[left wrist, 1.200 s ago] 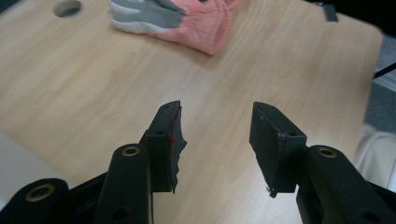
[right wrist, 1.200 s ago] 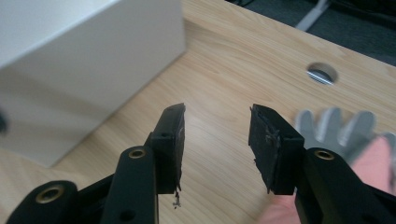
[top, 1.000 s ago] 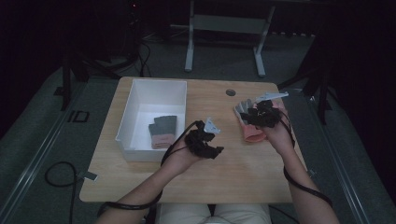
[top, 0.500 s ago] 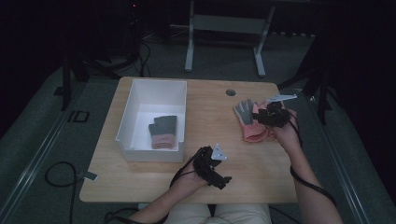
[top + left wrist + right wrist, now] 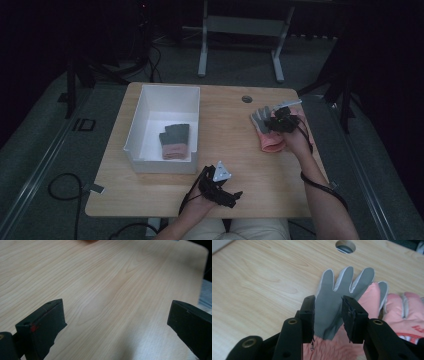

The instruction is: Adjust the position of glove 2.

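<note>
A glove with a grey palm and a pink cuff (image 5: 337, 287) lies palm up on the wooden table, right of centre (image 5: 260, 121). My right gripper (image 5: 328, 303) is down on it, its jaws pressed against both sides of the palm, and the cuff is crinkled below them. In the high view this gripper (image 5: 276, 122) sits over the glove pile. A second, pink glove (image 5: 405, 308) lies under and beside the first. My left gripper (image 5: 117, 315) is wide open above bare wood near the table's front edge (image 5: 231, 196).
A white bin (image 5: 134, 136) stands on the left half of the table and holds a folded grey and pink glove (image 5: 175, 141). A round cable hole (image 5: 246, 99) sits near the far edge. A metal stand (image 5: 240, 25) is on the floor beyond the table.
My left gripper has pulled back from beside the bin to the table's front edge. The right gripper has stayed on the gloves, shifting only slightly.
</note>
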